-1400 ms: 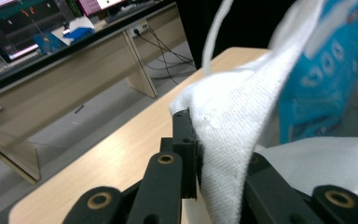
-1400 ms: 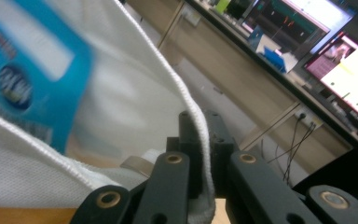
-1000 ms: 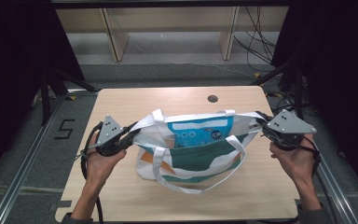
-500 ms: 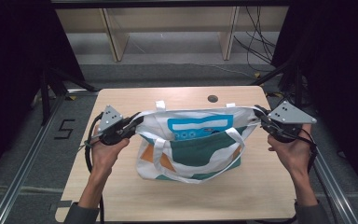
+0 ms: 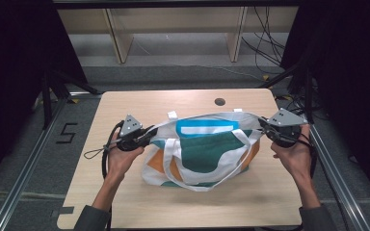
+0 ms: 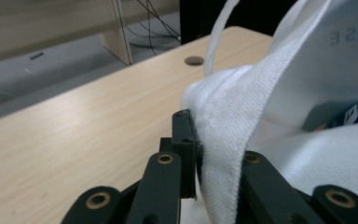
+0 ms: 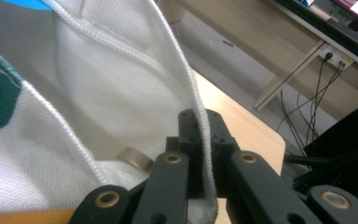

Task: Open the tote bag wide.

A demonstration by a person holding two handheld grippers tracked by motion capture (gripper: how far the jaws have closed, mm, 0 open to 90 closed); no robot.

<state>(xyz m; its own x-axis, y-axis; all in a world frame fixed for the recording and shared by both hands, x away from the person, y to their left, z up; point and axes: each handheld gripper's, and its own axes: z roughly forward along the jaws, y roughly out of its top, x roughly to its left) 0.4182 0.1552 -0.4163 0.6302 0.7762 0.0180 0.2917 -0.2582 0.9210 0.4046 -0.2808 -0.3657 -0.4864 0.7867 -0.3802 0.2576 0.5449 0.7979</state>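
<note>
White canvas tote bag with teal, orange and blue print (image 5: 203, 151) rests on the pale wooden tabletop (image 5: 125, 202), mouth edge stretched between my grippers. Left fingers (image 6: 185, 140) and right fingers (image 7: 200, 126) both clenched on hem (thin bite); uneven pull risks slippage.

White, green, orange, blue tote bag (image 5: 207, 154)
</note>
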